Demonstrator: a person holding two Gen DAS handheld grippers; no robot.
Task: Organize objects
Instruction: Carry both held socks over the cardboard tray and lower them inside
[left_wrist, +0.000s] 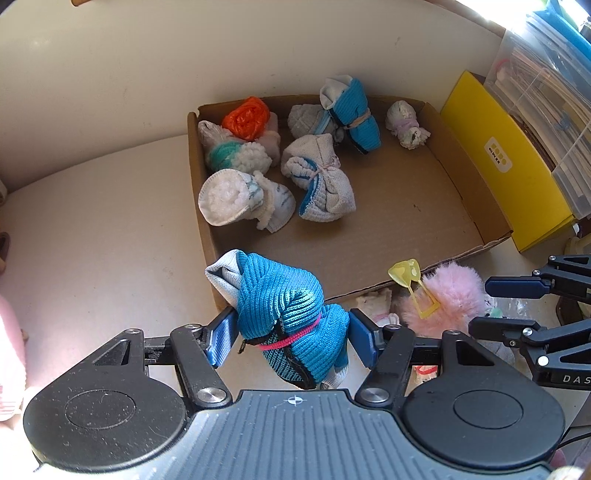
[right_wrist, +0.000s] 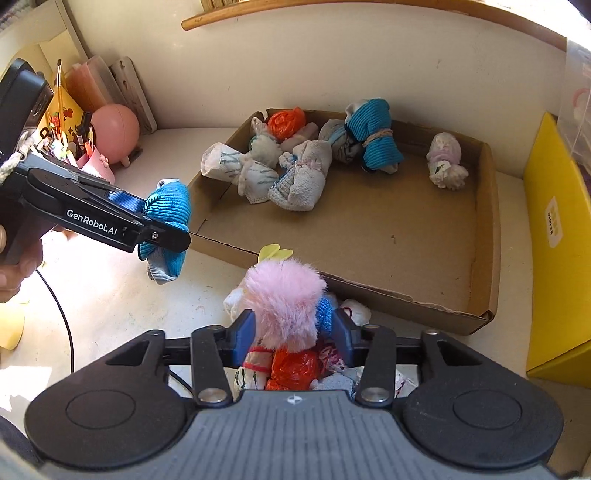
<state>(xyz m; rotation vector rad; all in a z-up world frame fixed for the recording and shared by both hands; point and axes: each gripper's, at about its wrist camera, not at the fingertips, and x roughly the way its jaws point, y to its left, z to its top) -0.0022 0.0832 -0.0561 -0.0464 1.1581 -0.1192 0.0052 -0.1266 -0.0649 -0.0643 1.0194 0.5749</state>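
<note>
Left gripper (left_wrist: 291, 338): clamped on a blue knit sock bundle (left_wrist: 291, 314); both blue pads press its sides. A pink band cinches the bundle at the middle, and a grey-white end sticks out at the upper left.
Bundle position: held in the air just outside the near-left corner of the cardboard tray (left_wrist: 406, 206), above the white tabletop (left_wrist: 92, 240).
Right gripper (right_wrist: 293, 332): jaws apart, astride a fluffy pink bundle (right_wrist: 284, 299). Cannot tell whether the pads touch the fur. From the left wrist view its two fingers (left_wrist: 517, 286) stand spread beside the pink fluff.
Loose pile: pink bundle sits on a small heap outside the tray's near wall, with an orange crinkled piece (right_wrist: 291, 369) and a white roll tied in red thread (right_wrist: 253, 369) beneath it. A yellow plastic tag (left_wrist: 406, 275) pokes out of the fur.
Tray contents: rolled sock bundles grouped at the far end, among them a second blue bundle (left_wrist: 352, 114), an orange-topped one (left_wrist: 245, 118), a white-and-teal one (left_wrist: 236, 155), and a small pale one alone at the far right (left_wrist: 406, 123). Near half of the floor is bare cardboard.
Surroundings: yellow box (left_wrist: 509, 166) just beside the tray's right wall; pink round object (right_wrist: 116, 129) and a pen cup (right_wrist: 92, 155) at the far left.
Person: a hand (right_wrist: 14, 266) grips the left gripper's handle.
</note>
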